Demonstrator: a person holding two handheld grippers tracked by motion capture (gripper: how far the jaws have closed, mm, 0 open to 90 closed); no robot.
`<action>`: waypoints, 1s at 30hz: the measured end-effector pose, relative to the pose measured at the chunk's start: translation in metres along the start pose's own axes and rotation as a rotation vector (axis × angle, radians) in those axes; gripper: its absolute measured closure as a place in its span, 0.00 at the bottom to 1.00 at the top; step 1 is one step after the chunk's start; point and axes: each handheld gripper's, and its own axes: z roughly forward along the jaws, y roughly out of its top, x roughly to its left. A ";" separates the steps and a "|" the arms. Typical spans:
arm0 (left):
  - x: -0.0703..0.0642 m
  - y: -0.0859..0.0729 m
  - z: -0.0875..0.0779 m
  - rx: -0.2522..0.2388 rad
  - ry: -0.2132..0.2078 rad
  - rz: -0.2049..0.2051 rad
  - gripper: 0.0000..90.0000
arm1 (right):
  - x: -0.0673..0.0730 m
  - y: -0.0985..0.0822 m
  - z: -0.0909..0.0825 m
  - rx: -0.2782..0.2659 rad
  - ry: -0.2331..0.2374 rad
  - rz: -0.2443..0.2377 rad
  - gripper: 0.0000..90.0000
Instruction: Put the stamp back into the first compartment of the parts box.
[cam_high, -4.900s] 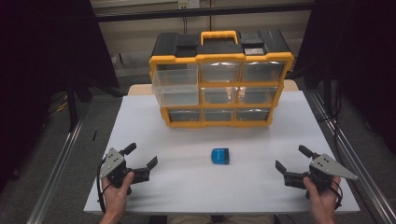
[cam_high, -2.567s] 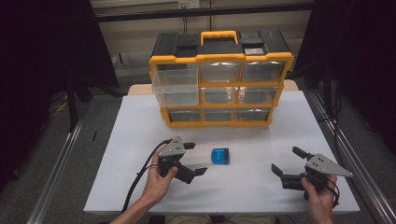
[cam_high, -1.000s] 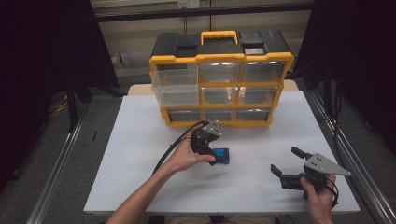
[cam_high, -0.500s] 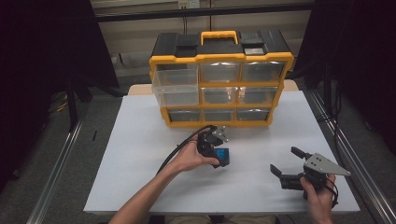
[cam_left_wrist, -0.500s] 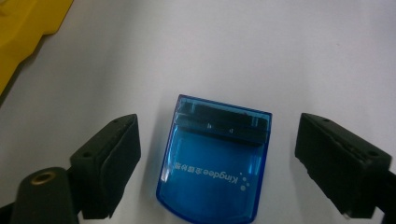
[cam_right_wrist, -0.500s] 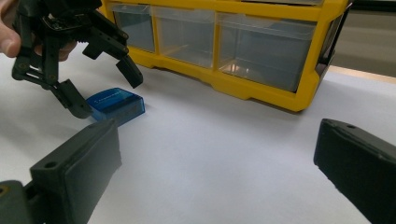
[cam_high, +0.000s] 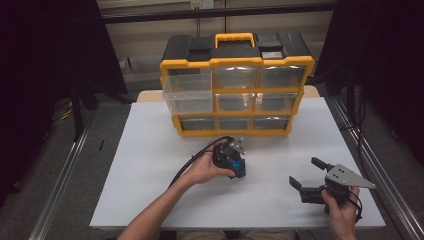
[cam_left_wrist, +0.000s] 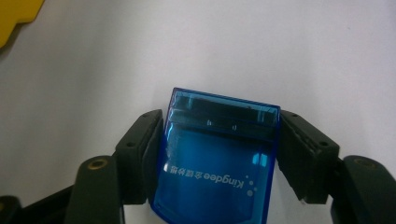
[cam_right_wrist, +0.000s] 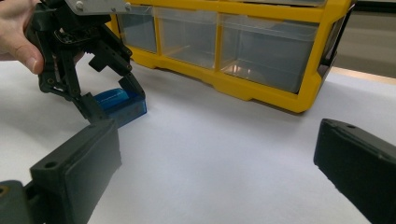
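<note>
Nearest the person, at about five o'clock on the white table (cam_high: 150, 150), the right gripper (cam_high: 306, 176) sits in the right hand (cam_high: 342, 210); its jaws stand wide apart with nothing between them; the grey plate (cam_high: 347, 176) lies on top of it. In the right gripper view the two black jaws rise far apart over bare table.

A bit farther in, near the middle of the table, the left hand (cam_high: 205, 170) holds the left gripper (cam_high: 239, 169); it points down at the blue box (cam_high: 240, 166); its jaws have just been closing, and the box is between them. In the left gripper view the two pads (cam_left_wrist: 144, 149) press on both sides of the blue box (cam_left_wrist: 217, 163); so the left gripper is gripping the box. The box is see-through blue with small white letters on it; it lies on the table. In the right gripper view the left gripper (cam_right_wrist: 114, 100) is at ten o'clock, with the blue box (cam_right_wrist: 119, 105) low between its jaws. A black cable (cam_high: 192, 162) runs back from the left gripper along the arm.

Farthest away, at twelve o'clock, stands the yellow case (cam_high: 237, 90) with clear drawers and a yellow handle (cam_high: 235, 39); the top left drawer (cam_high: 187, 92) sticks out toward the person; the blue box is just in front of the case, not touching it.
</note>
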 end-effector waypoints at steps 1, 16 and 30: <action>0.000 0.000 0.000 -0.005 0.000 0.001 0.40 | 0.000 0.000 0.000 0.000 0.000 0.000 0.00; 0.000 -0.003 -0.002 -0.047 0.017 -0.051 0.46 | -0.001 0.000 0.001 -0.001 -0.003 -0.001 0.00; -0.001 -0.012 -0.025 -0.158 0.060 -0.080 0.46 | -0.001 0.000 0.000 -0.002 0.000 0.000 0.00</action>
